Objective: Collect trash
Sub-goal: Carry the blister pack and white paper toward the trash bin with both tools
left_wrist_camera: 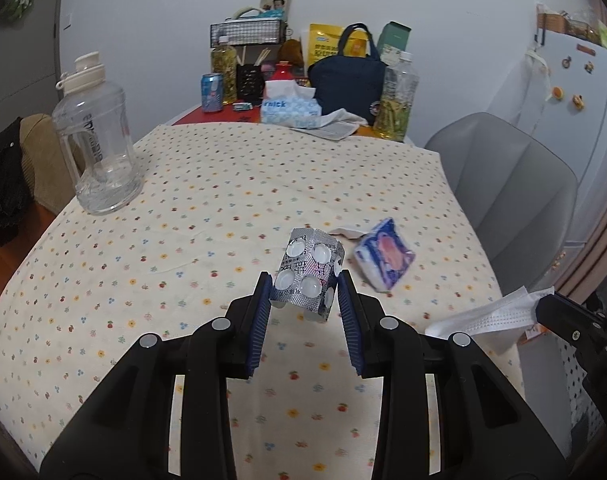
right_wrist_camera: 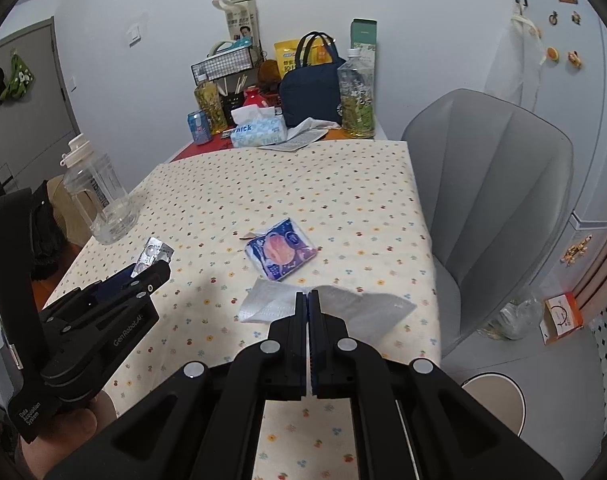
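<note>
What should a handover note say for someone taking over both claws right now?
Left claw: shut on the blister pack, held above the tablecloth.
Right claw: shut on the white face mask.
The blue tissue packet and a small torn scrap beside it lie loose on the cloth.
Done: two pieces picked up. Left: drop both, then collect the packet and scrap. A possible bin shows lower right.

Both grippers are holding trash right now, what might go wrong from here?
The left gripper pinches the bent pill pack only at its edges, so it may spring out. The right gripper holds the limp face mask by a thin fold, so it may slip. The tissue packet remains on the table.
</note>
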Available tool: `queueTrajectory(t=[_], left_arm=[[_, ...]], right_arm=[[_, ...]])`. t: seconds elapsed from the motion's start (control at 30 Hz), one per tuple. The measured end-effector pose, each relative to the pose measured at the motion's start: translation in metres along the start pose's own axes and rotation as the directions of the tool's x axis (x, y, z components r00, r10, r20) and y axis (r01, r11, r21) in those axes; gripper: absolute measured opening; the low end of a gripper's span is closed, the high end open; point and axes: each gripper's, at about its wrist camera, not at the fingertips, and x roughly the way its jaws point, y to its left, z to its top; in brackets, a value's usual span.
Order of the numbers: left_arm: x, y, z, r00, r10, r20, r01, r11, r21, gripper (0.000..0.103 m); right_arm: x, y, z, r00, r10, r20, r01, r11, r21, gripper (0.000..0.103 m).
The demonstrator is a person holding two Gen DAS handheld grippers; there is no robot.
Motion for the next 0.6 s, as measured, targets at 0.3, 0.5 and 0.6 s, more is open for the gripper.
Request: queueTrajectory(t=[0.3, 0.5, 0.6], left_arm=[[-0.012, -0.043, -0.005, 0.998, -0.055, 0.006, 0.054, 0.997, 0.060, 0.034], [-0.015, -0.082, -0.010, 0.994, -0.113, -0.004, 0.113, 0.987, 0.113, 0.034], [-0.015, -0.102, -0.013, 0.990, -0.138, -0.012, 0.138, 0.980, 0.140, 0.034]], right_arm=[[-0.032, -0.041, -0.009, 0.998, -0.049, 0.037, 0.047, 0.997, 0.062, 0.002], [-0.053, -0.078, -0.018, 0.993, -0.106, 0.051, 0.099, 0.988, 0.119, 0.002], [-0.064, -0.100, -0.024, 0.989, -0.136, 0.058, 0.126, 0.980, 0.154, 0.002]])
